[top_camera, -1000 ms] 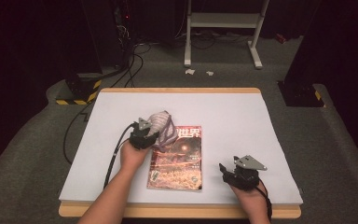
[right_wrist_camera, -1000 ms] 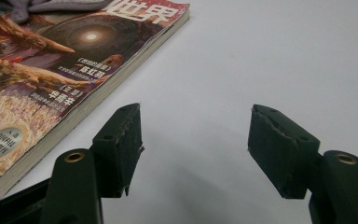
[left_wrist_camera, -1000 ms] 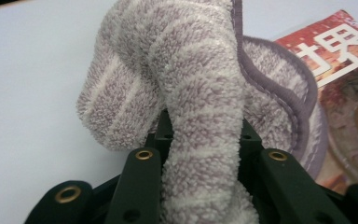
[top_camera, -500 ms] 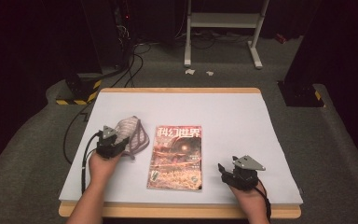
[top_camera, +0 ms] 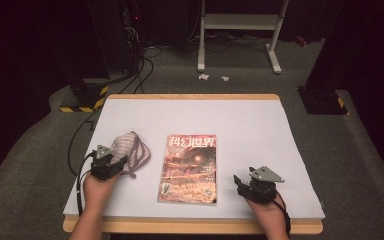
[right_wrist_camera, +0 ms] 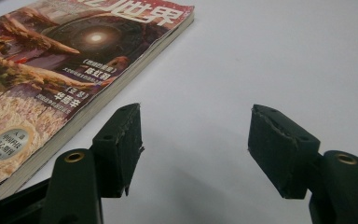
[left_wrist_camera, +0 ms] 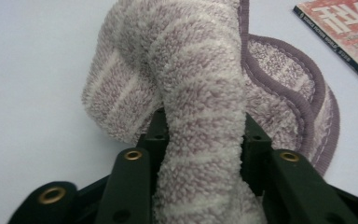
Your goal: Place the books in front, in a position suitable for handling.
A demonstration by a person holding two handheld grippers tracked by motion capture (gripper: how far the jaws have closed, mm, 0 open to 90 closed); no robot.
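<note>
- A striped, mauve-and-cream terry cloth (top_camera: 130, 152) is seen on the left part of the white tabletop (top_camera: 250, 125), bunched into a loose heap, well to the left of a magazine.
- The left hand-held gripper (top_camera: 114, 165) is held at the cloth's near edge, with the person's left hand (top_camera: 97, 185) behind it at the tabletop's front edge.
- In the left gripper view, a thick fold of the cloth (left_wrist_camera: 200, 116) is seen running up between the two black jaws; the jaws have just been opening, and whether the pads press on the fold cannot be told.
- Behind that fold, the cloth's flatter part with its darker purple hem is laid on the tabletop (left_wrist_camera: 32, 93), and a corner of the magazine (left_wrist_camera: 342, 32) is seen at the upper right, apart from the cloth.
- The magazine (top_camera: 190, 167), with a red-orange cover and large Chinese title characters, is laid flat near the middle of the tabletop, between the two grippers.
- The right hand-held gripper (top_camera: 240, 181) is held just to the right of the magazine's near corner, low over the tabletop, with the right hand (top_camera: 270, 212) behind it.
- In the right gripper view, its jaws are spread wide with bare tabletop (right_wrist_camera: 270, 60) between them; the magazine (right_wrist_camera: 74, 60) is just beside the left jaw, not touched.
</note>
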